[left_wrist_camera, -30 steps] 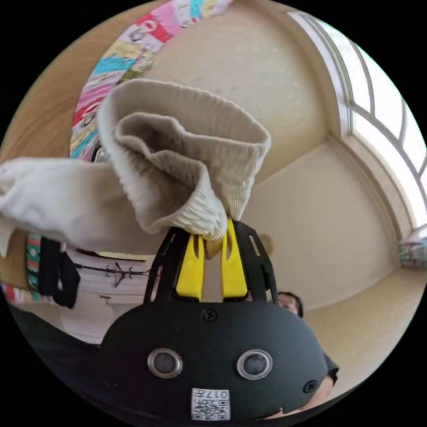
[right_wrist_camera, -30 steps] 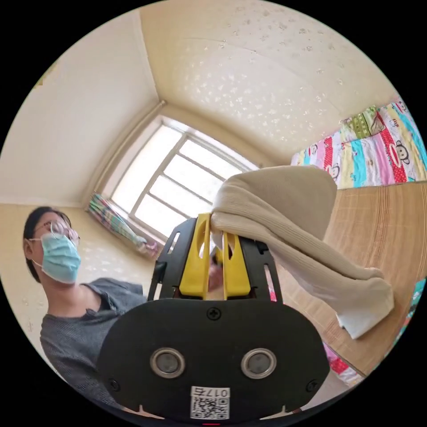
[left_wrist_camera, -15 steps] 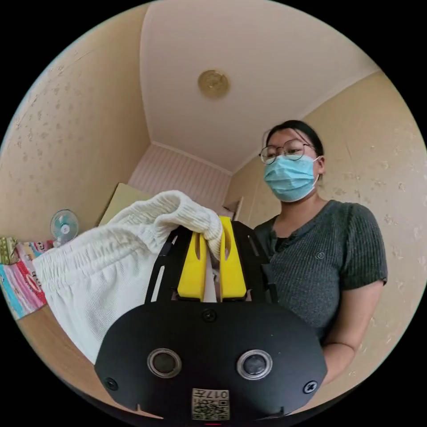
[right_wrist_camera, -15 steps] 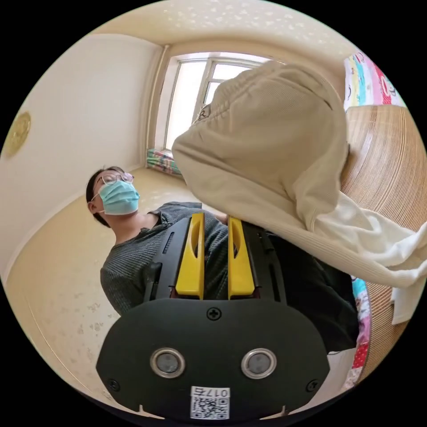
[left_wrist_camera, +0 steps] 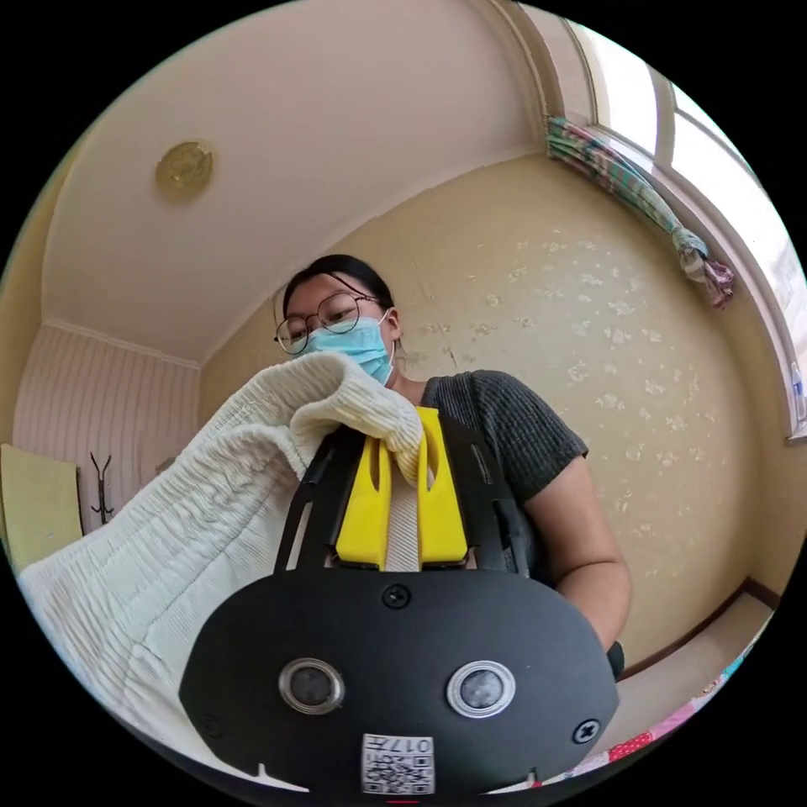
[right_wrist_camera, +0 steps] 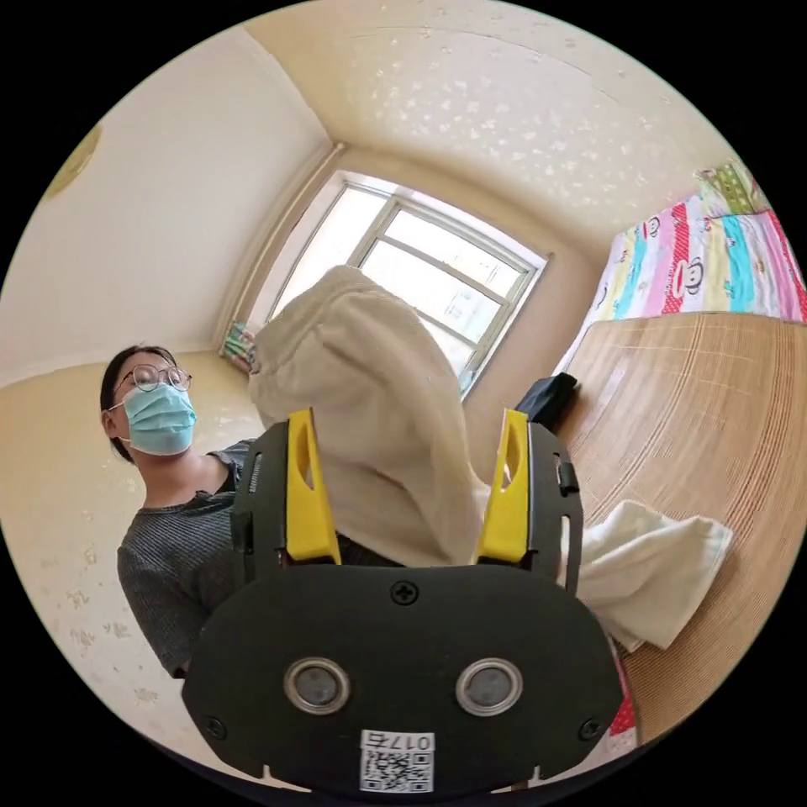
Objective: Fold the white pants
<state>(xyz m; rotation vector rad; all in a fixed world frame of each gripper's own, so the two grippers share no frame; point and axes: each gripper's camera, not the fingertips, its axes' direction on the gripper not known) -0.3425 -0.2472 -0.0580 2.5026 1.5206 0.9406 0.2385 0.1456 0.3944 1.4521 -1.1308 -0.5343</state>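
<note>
Left gripper (left_wrist_camera: 402, 471): jaws pressed together on the ribbed waistband of the white pants (left_wrist_camera: 168, 538), with cloth showing between the yellow pads. The fabric drapes down and away past the gripper body. A person (left_wrist_camera: 496, 437) in a grey top stands behind it.

Right gripper (right_wrist_camera: 408, 483): jaws spread wide, not clamping. A bunched fold of the white pants (right_wrist_camera: 378, 437) hangs in the gap between them; contact with either jaw cannot be told. The lower end of the garment lies on the woven mat (right_wrist_camera: 714, 420), near a patterned blanket (right_wrist_camera: 698, 269).
</note>
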